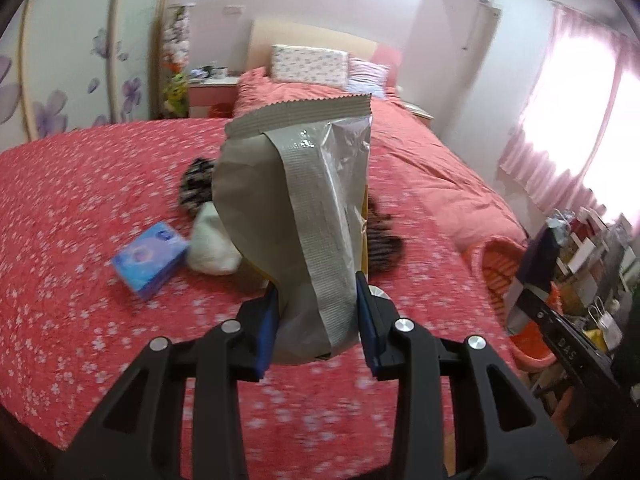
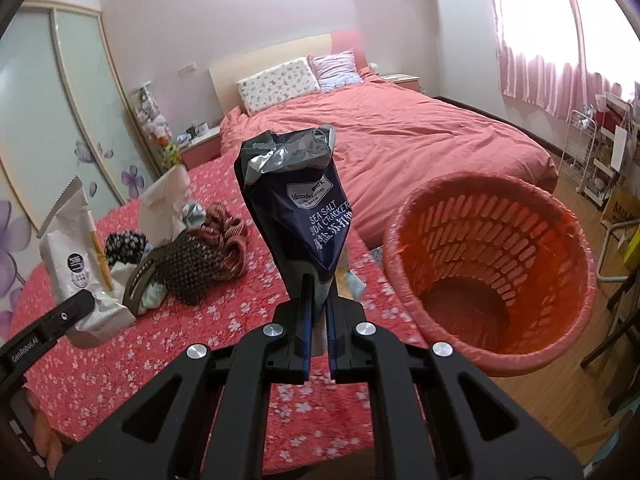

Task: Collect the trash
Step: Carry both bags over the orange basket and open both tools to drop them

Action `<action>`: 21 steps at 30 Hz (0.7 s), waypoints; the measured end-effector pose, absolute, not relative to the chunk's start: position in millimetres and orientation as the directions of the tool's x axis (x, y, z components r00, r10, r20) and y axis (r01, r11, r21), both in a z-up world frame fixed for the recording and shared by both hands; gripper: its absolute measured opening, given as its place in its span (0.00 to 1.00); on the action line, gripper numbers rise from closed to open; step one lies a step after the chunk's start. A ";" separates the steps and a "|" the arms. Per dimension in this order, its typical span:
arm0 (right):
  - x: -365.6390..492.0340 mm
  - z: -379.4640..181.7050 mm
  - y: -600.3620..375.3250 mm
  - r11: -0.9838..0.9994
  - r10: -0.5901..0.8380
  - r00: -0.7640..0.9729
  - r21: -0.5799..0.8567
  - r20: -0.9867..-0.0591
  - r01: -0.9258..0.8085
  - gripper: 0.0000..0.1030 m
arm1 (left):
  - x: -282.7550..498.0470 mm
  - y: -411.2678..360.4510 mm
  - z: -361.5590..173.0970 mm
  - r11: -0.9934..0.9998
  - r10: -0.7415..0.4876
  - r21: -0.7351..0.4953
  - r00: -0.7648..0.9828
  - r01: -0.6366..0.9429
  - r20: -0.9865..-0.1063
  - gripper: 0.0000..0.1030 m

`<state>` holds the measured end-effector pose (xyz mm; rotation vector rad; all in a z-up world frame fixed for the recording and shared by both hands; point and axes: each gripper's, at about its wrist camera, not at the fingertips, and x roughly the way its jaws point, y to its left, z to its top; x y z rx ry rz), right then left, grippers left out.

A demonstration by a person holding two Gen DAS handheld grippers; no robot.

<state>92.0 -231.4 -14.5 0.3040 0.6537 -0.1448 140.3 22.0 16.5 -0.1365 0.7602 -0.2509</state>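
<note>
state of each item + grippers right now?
left gripper: shut on silver wrapper
silver wrapper: held upright, off the bed
right gripper: shut on cracker bag
cracker bag: held upright, crumpled, torn open at top
red basket: upright, looks empty
blue tissue pack: lying on bedspread

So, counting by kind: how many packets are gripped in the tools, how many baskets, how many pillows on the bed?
Gripped packets: 2, a white packet and a dark blue cracker packet
Orange basket: 1
Pillows: 2, a floral pillow and a pink pillow
Total: 5
</note>
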 end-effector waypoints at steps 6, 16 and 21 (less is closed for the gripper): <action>77.4 -6.0 -264.5 0.918 -0.062 0.801 0.281 -0.596 0.280 0.06 | 135.9 -27.8 28.4 0.923 -0.383 -0.242 0.661 0.298 -0.645 0.34; 66.2 -4.7 -319.9 0.871 -0.119 0.806 0.329 -0.580 0.365 0.06 | 148.2 -120.6 20.5 0.838 -0.520 -0.267 0.550 0.475 -0.653 0.34; 70.6 -15.1 -346.4 0.847 -0.158 0.795 0.333 -0.585 0.413 0.06 | 162.3 -166.6 9.3 0.792 -0.568 -0.279 0.486 0.544 -0.665 0.35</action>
